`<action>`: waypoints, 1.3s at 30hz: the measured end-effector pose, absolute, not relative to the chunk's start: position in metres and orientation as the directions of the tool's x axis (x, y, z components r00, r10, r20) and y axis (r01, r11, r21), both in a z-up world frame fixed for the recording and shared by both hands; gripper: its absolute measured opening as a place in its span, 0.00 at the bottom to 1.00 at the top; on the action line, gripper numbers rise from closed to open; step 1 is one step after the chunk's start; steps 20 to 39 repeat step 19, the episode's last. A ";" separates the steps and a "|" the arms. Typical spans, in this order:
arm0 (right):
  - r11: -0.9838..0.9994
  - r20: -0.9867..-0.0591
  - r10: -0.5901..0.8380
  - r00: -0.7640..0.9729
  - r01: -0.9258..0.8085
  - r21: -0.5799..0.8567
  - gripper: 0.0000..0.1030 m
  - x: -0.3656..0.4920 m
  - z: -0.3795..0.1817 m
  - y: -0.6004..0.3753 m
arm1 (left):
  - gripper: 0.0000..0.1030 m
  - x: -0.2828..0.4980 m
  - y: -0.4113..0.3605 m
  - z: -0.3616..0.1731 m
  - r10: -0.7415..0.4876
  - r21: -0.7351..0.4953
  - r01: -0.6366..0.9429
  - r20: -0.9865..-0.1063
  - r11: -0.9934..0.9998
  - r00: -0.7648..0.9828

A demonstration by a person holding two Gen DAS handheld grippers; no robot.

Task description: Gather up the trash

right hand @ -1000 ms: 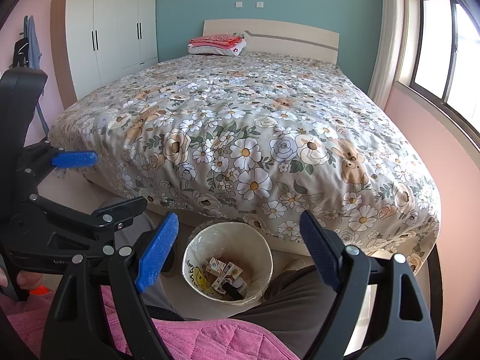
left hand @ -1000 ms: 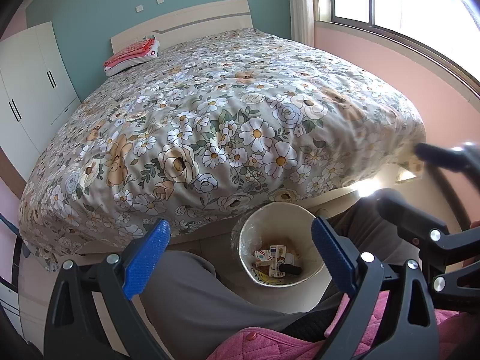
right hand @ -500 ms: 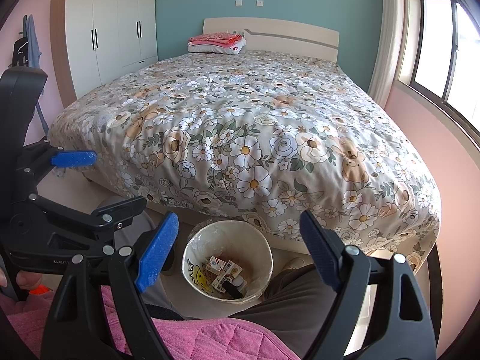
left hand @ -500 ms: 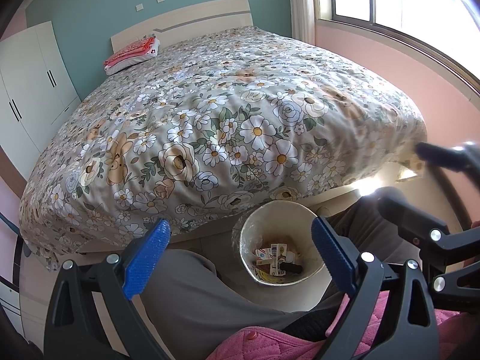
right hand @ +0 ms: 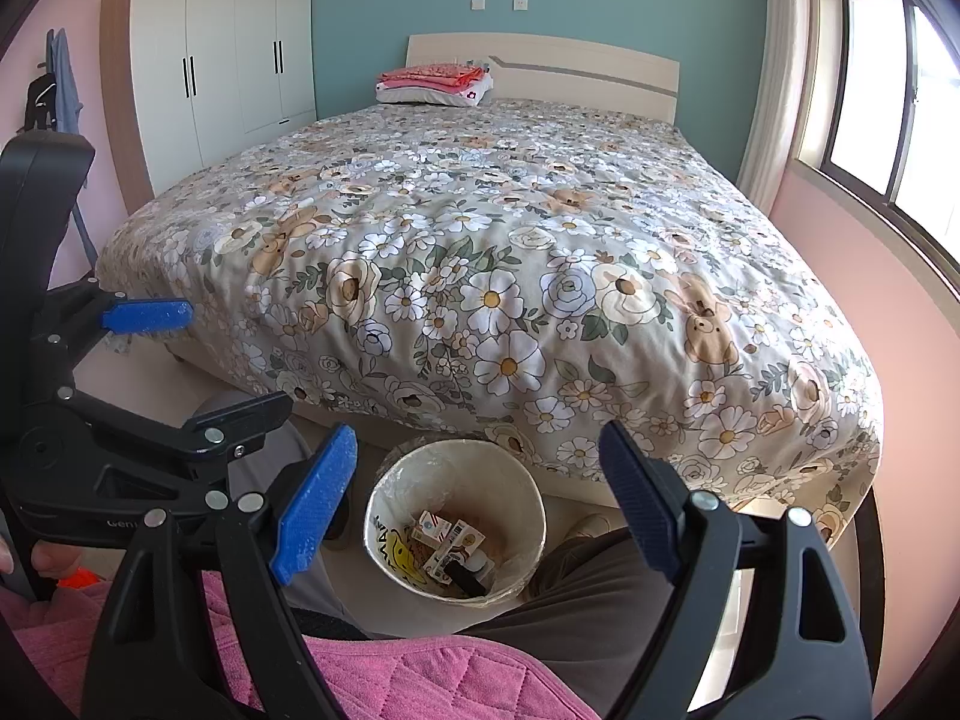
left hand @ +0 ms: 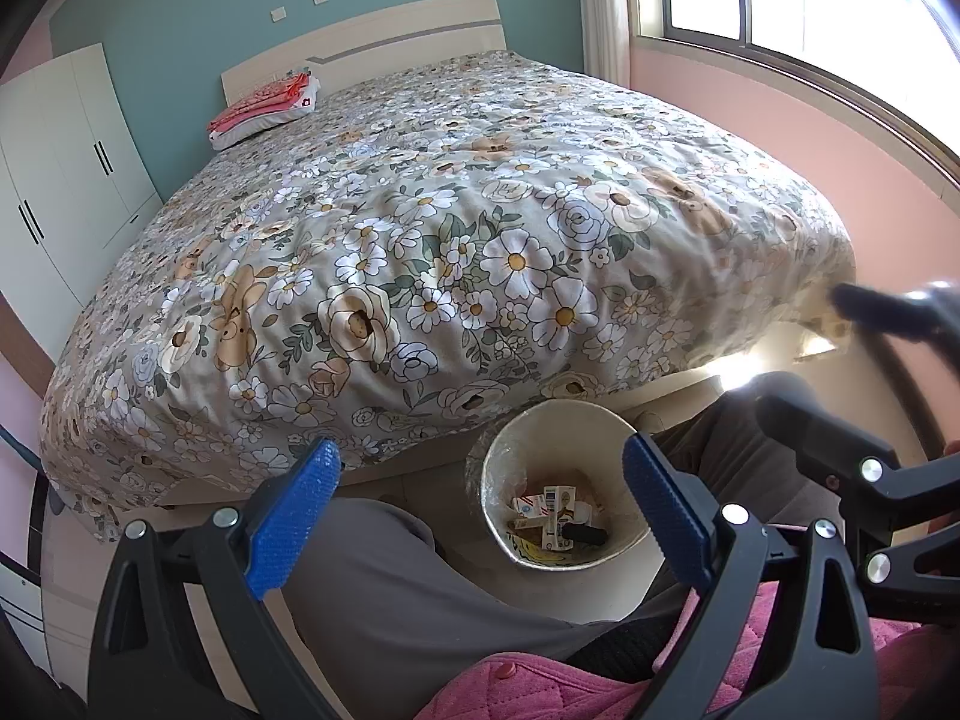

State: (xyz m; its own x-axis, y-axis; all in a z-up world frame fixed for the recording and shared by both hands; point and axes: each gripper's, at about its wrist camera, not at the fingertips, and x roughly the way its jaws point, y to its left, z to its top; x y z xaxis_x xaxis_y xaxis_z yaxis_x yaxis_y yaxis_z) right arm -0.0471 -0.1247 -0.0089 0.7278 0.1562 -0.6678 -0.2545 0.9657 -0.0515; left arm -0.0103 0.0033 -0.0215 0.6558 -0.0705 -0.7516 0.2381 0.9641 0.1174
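Claws (left hand: 480,504) (right hand: 474,504) agape before floral bed (right hand: 480,252)

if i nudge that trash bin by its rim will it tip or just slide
The trash bin looks light: thin walls and only a few small cartons at the bottom, so it would probably slide. It widens toward the top, so a high rim push might tip it.

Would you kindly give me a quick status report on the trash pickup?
Left gripper open, empty. Right gripper open, empty. Trash bin on floor at bed's foot, small cartons already inside. Nothing blocking; bed cover shows no litter.
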 end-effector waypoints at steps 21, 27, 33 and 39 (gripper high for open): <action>0.966 -0.671 0.155 0.725 -0.254 -0.051 0.80 -0.047 -0.011 -0.125 | 0.94 -0.009 0.009 -0.023 -0.075 0.111 0.244 -0.760 0.963 0.645; 0.966 -0.671 0.155 0.725 -0.254 -0.051 0.80 -0.047 -0.011 -0.125 | 0.94 -0.009 0.009 -0.023 -0.075 0.111 0.244 -0.760 0.963 0.645; 0.966 -0.671 0.155 0.725 -0.254 -0.051 0.80 -0.047 -0.011 -0.125 | 0.94 -0.009 0.009 -0.023 -0.075 0.111 0.244 -0.760 0.963 0.645; 0.966 -0.671 0.155 0.725 -0.254 -0.051 0.80 -0.047 -0.011 -0.125 | 0.94 -0.009 0.009 -0.023 -0.075 0.111 0.244 -0.760 0.963 0.645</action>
